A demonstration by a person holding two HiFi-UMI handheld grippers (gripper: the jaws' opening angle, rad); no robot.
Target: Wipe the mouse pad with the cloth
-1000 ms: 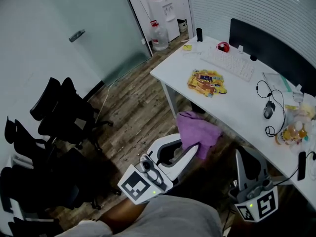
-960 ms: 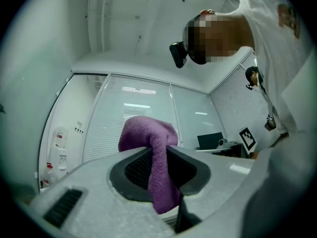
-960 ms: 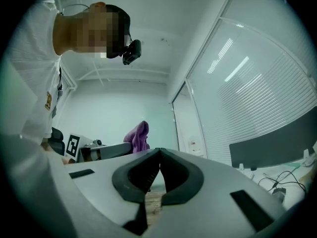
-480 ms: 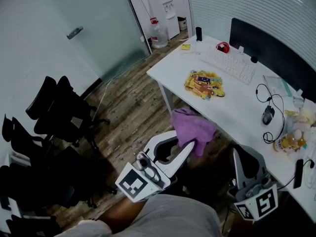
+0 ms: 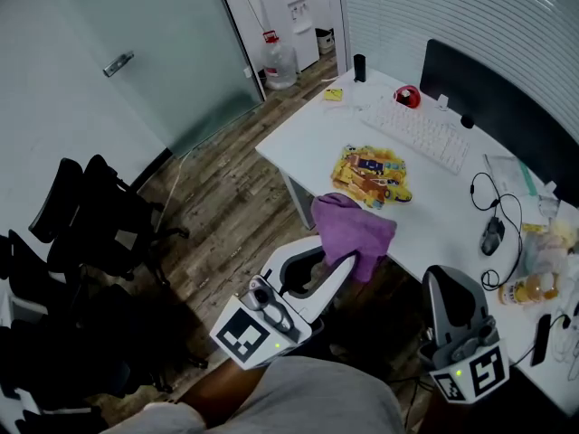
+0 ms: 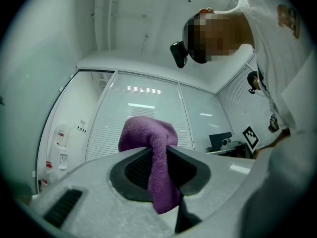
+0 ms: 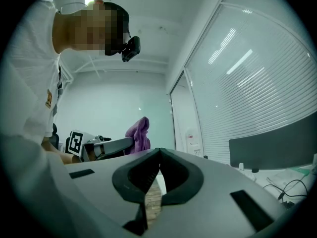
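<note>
A purple cloth [image 5: 354, 227] hangs bunched from the tips of my left gripper [image 5: 346, 262], which is shut on it; in the left gripper view the cloth [image 6: 150, 155] is pinched between the dark pads and droops over them. The cloth hovers at the near edge of the white desk [image 5: 308, 138], just short of the colourful yellow mouse pad [image 5: 371, 174]. My right gripper [image 5: 442, 278] is lower right, below the desk edge, shut with nothing in it [image 7: 158, 155]. From the right gripper view the cloth [image 7: 139, 133] shows off to the left.
On the desk are a white keyboard [image 5: 423, 130], a dark mouse [image 5: 492, 235] with a cable, a black monitor [image 5: 502, 107], a red object [image 5: 407, 94] and bottles [image 5: 529, 287] at the right. Black office chairs [image 5: 90, 215] stand left on the wood floor. A water dispenser [image 5: 291, 21] is at the back.
Both grippers have moved toward the desk together. The cloth has gone from over the floor to the desk's near edge, close to the mouse pad.
</note>
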